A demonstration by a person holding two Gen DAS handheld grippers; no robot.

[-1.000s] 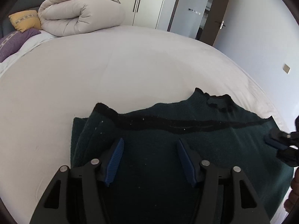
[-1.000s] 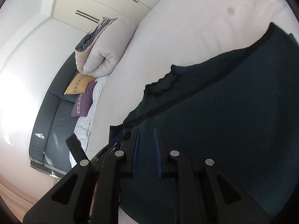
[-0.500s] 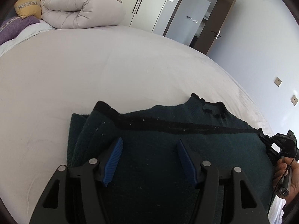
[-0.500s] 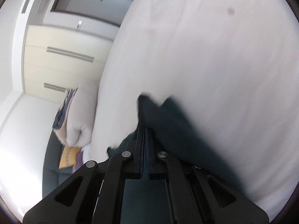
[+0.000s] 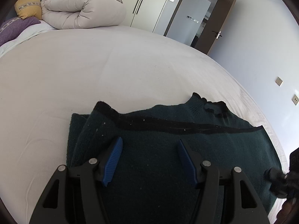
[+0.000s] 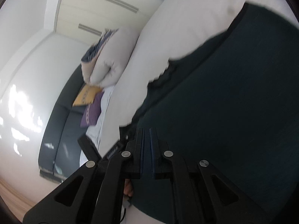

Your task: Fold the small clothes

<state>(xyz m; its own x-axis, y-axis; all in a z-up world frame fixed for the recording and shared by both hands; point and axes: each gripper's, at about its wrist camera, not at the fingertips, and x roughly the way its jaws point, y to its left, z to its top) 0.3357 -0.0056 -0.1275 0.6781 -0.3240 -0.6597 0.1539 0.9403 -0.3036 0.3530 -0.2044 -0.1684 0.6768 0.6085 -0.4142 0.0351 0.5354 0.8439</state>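
I have the dark green sweater (image 5: 168,149) lying on the white bed (image 5: 93,78), near its front edge, already folded over on itself: a black-trimmed hem band runs across the top layer and the ribbed collar (image 5: 211,104) pokes out beyond it toward the far side. At the left end a lower layer sticks out past the upper one, so the stack is not square yet.

My left gripper (image 5: 149,158) hangs over the middle of the sweater with its blue fingers (image 5: 114,158) spread wide and nothing between them. My right gripper (image 6: 147,149) sits over the garment's edge; its fingers stand nearly together, with a thin slit between the pads, and they are just starting to part. The view is blurred, and I cannot make out any cloth pinched in that slit, so I read it as empty.

I judge the step in hand to be the gap between two folds: one fold is laid down, and I am setting both tools up for the next one.

The next move calls for opening the right fingers wider, bringing each gripper to an end of the folded edge, and pinching through all layers. I need to catch the protruding lower layer on the left too, or it will lag behind and skew the fold.
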